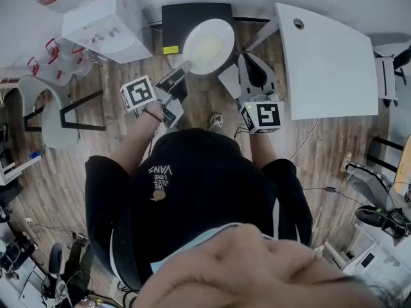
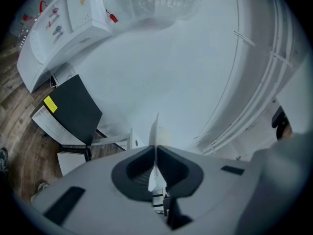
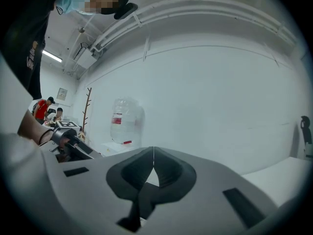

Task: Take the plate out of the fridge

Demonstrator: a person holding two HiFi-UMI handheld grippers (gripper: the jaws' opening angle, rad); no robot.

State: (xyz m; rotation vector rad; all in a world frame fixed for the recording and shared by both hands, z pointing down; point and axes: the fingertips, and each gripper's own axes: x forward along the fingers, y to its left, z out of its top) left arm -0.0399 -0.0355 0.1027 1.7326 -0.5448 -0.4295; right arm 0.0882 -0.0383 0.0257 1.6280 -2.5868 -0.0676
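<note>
The white plate point(image 1: 209, 47) hangs in the air in front of the person, over the black-topped small fridge point(image 1: 196, 15). My left gripper point(image 1: 182, 70) is shut on the plate's near rim. In the left gripper view the plate point(image 2: 156, 131) stands edge-on, pinched between the two dark pads. My right gripper point(image 1: 246, 58) is held level just right of the plate. Its jaws meet at the tips with nothing between them in the right gripper view point(image 3: 153, 153). That view also catches the left gripper point(image 3: 68, 131) at the far left.
A large white panel point(image 1: 327, 59) lies right of the fridge. A white cabinet point(image 1: 106, 21) stands to the left, with a clear water bottle point(image 3: 124, 121) on it. The fridge's black top point(image 2: 73, 106) carries a yellow label. Chairs and cables sit on the wooden floor point(image 1: 334, 153).
</note>
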